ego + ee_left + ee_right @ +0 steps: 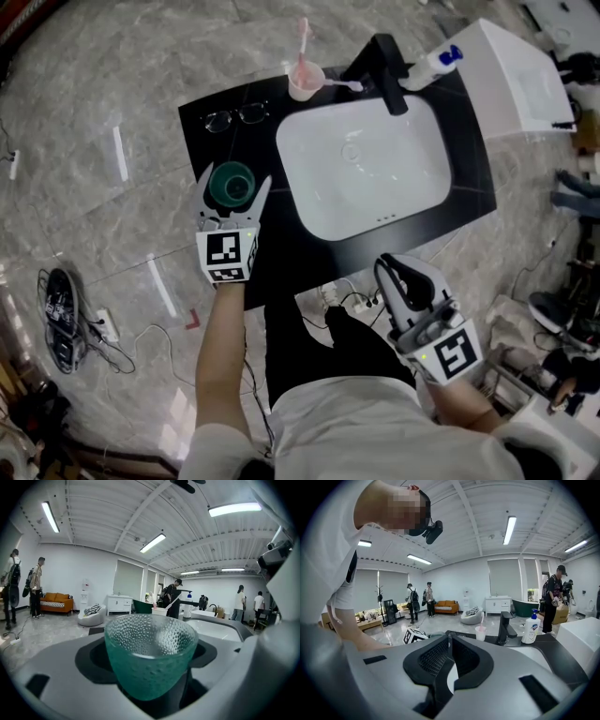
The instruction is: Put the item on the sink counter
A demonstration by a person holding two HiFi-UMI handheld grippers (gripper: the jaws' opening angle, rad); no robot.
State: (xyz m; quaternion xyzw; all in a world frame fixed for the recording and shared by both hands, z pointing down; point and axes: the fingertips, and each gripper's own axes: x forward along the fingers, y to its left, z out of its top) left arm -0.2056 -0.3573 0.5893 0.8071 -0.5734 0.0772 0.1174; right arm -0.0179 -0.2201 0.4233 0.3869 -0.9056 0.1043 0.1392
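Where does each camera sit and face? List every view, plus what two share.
Head view: on the person's head, facing steeply down at the sink counter; forearms, left gripper, right gripper show.
Left gripper view: rides it, along jaws gripping the green cup; no arm.
Right gripper view: rides it, toward the faucet; shut jaws, person's arm show.
Shared: faucet, head and right gripper views.

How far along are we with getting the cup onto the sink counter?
Done: the green dimpled glass cup is gripped and over the front left corner of the black sink counter. In hand: the left gripper holds it; the right gripper is shut and empty. Left: set it down and release; whether it touches the counter yet, I can't tell.
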